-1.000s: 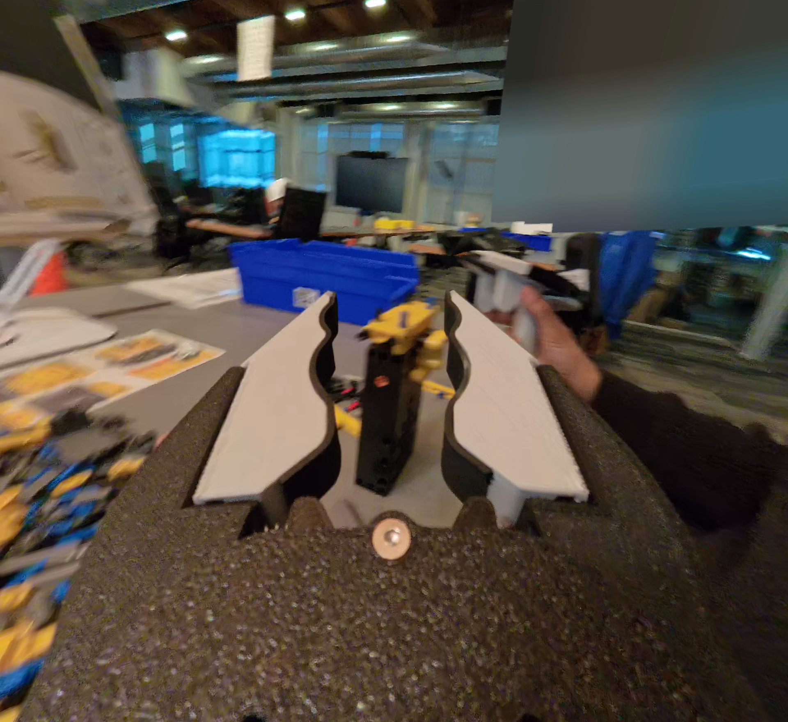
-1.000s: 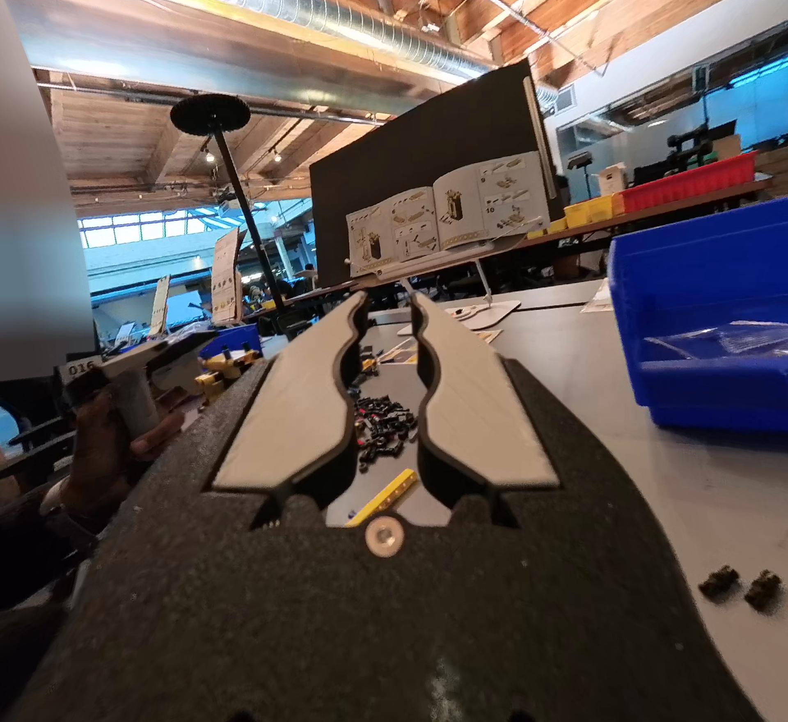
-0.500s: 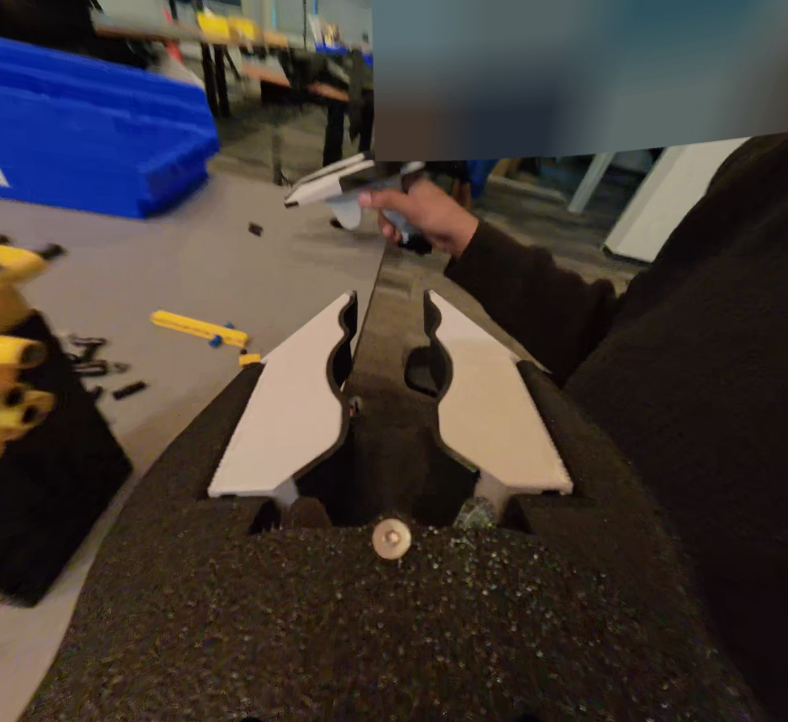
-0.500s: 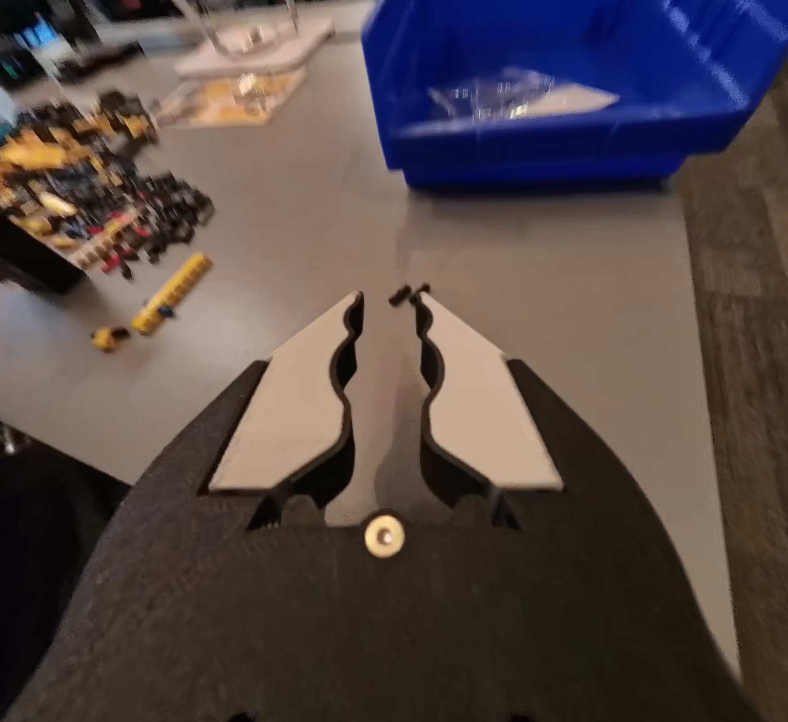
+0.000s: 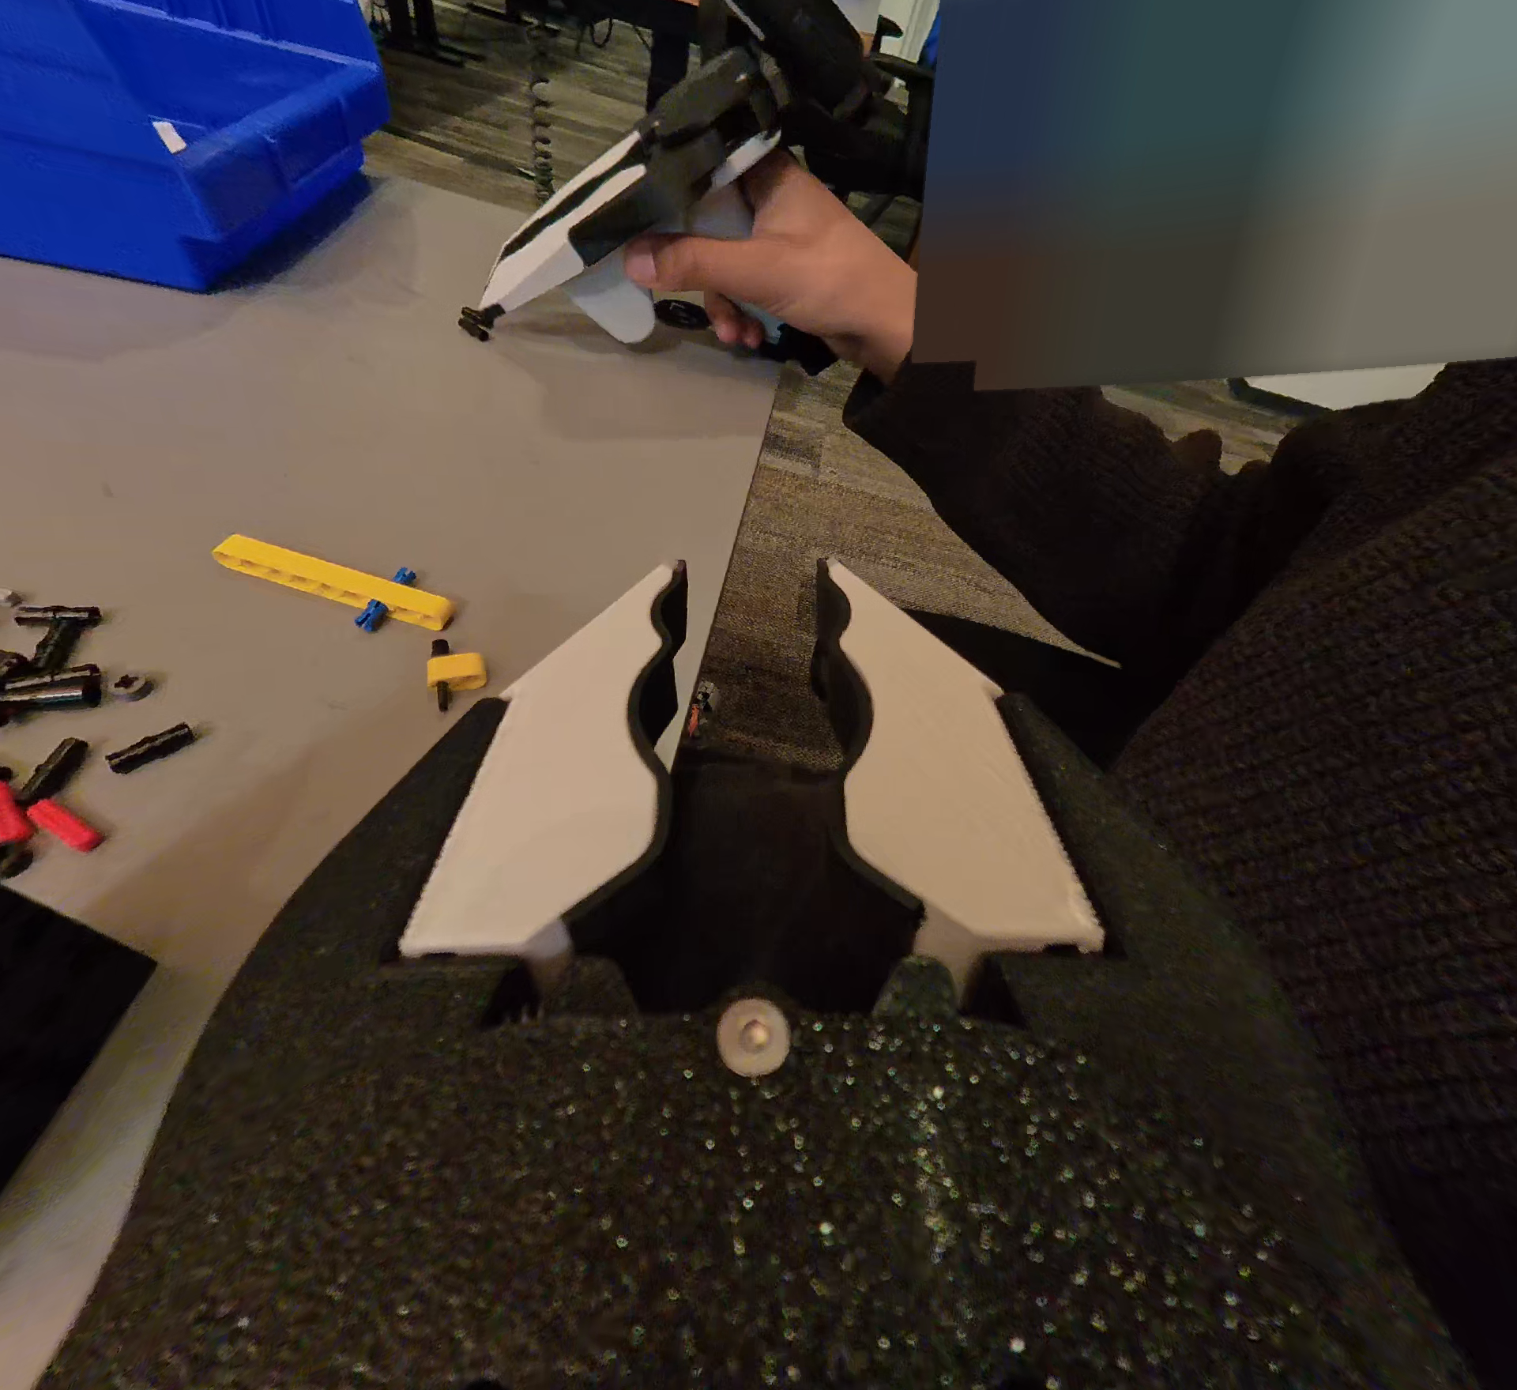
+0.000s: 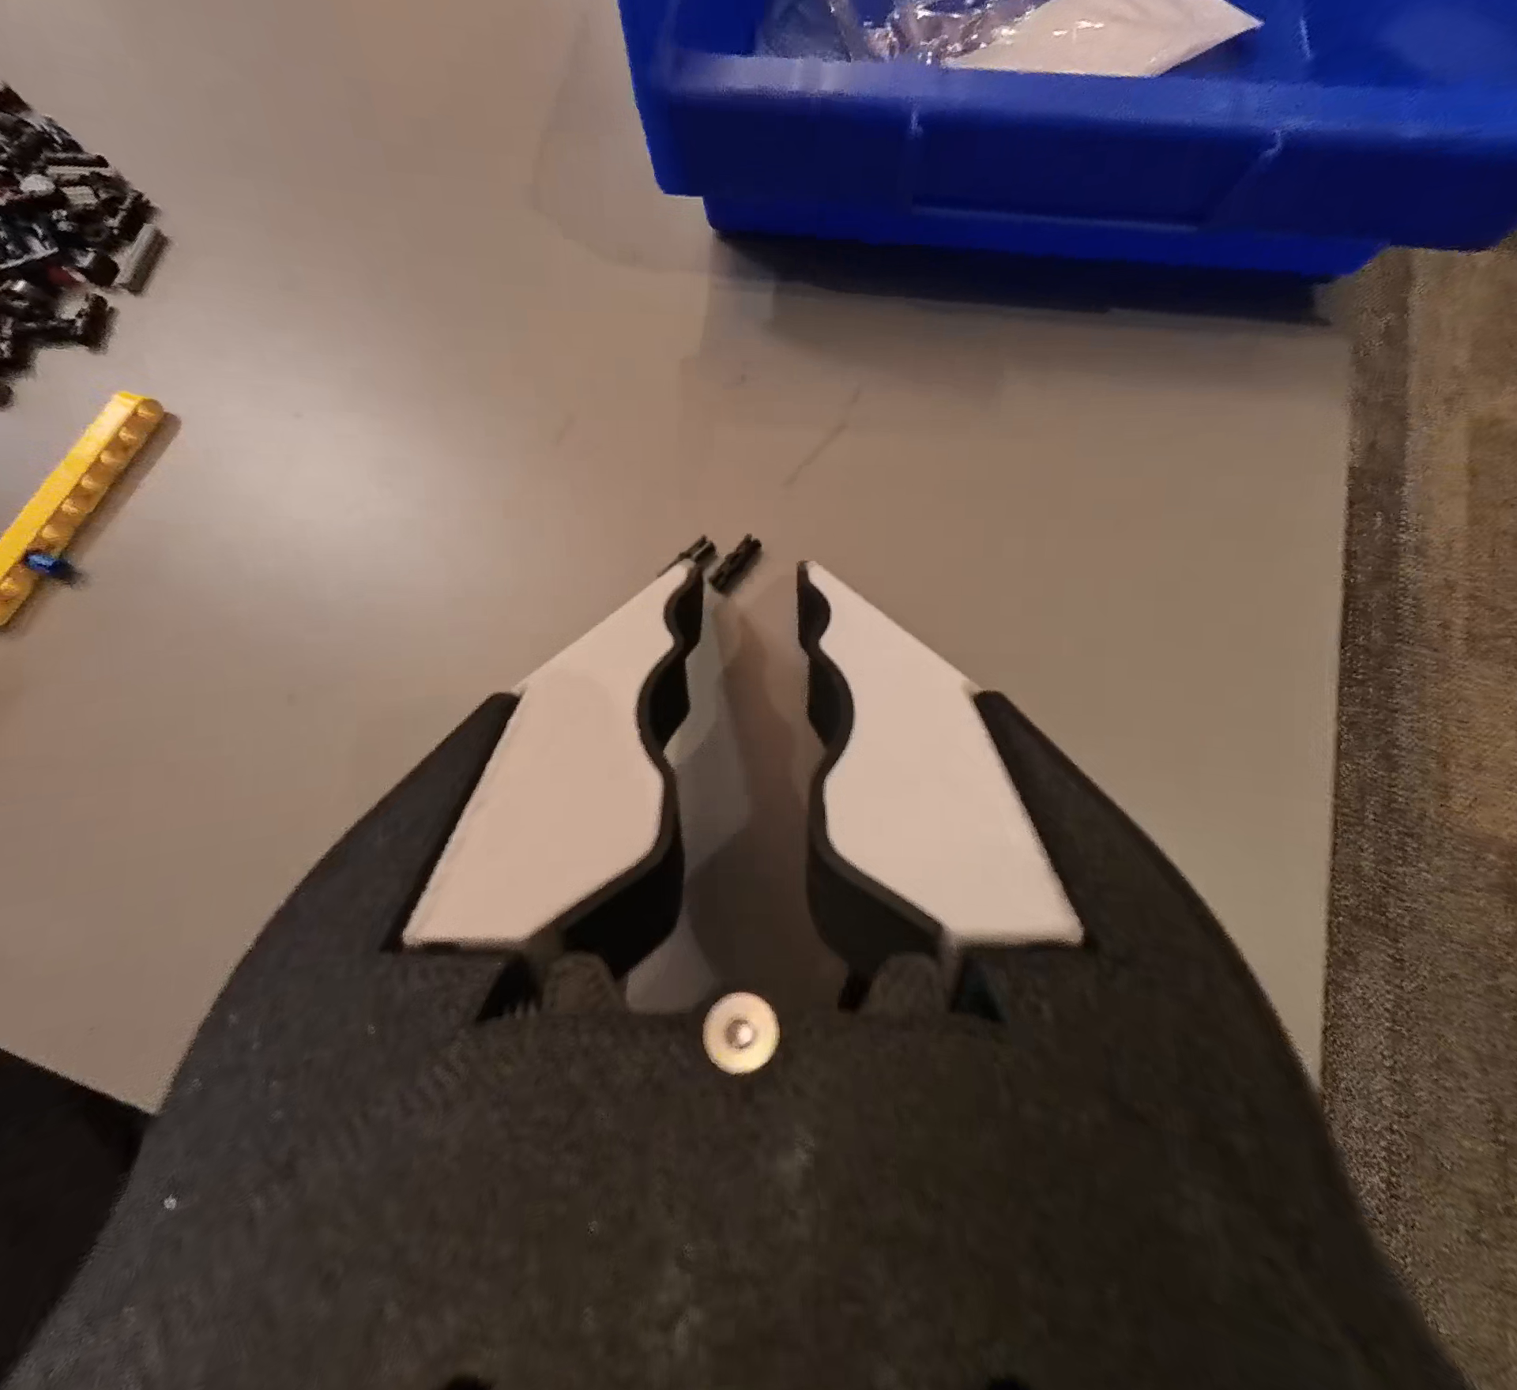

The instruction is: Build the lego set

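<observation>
My right gripper (image 6: 751, 566) is open and empty, tilted down at the grey table (image 6: 410, 283). Two small black pins (image 6: 735, 561) lie on the table right at its fingertips, one by the left tip and one in the gap. In the left wrist view the right gripper (image 5: 492, 312) shows farther off in a hand (image 5: 788, 267), with its tip at the same black pins (image 5: 474, 323). My left gripper (image 5: 749, 571) is open and empty, hanging over the table's right edge above carpet.
A blue bin (image 6: 1067, 144) holding clear plastic bags stands beyond the pins, also in the left wrist view (image 5: 164, 119). A yellow beam with a blue pin (image 5: 332, 580) and a short yellow link (image 5: 456, 671) lie on the table. Loose black and red parts (image 5: 49, 735) lie at left. One gripper's finger ends stand about 25 centimetres off the other's.
Both grippers tilted down from the room toward the table. The right gripper dropped to the two black pins. The left swung right, away from the black and yellow model, to the table edge.
</observation>
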Available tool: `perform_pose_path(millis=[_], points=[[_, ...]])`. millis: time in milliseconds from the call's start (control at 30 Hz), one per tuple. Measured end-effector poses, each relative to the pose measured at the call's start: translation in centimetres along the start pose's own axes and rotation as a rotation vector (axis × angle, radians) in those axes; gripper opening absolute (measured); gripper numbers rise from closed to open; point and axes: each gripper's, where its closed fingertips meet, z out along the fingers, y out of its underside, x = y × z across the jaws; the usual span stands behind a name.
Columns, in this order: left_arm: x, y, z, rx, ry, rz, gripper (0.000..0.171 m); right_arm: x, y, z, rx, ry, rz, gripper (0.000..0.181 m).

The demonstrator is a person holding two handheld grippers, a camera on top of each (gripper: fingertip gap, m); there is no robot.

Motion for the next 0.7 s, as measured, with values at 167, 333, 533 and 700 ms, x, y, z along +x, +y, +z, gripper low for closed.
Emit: perform_pose_path(millis=[167,333,533,700], points=[[-1.1,0.0,0.4,-0.022,-0.067,0.06,0.031,0.0,0.1,0.7,-0.035,0.004,-0.024,0.02],[-1.3,-0.1,0.5,-0.019,-0.073,0.062,0.031,0.6,0.1,0.8,-0.038,0.033,-0.044,0.008],[-1.9,0.5,0.7,-0.044,-0.085,0.033,0.032,0.9,0.0,0.4,-0.019,0.049,-0.09,0.004],[-3.6,1.8,1.4,-0.126,-0.204,0.072,0.031,-3.5,-1.9,-2.1,0.14,-0.084,-0.193,0.004]])
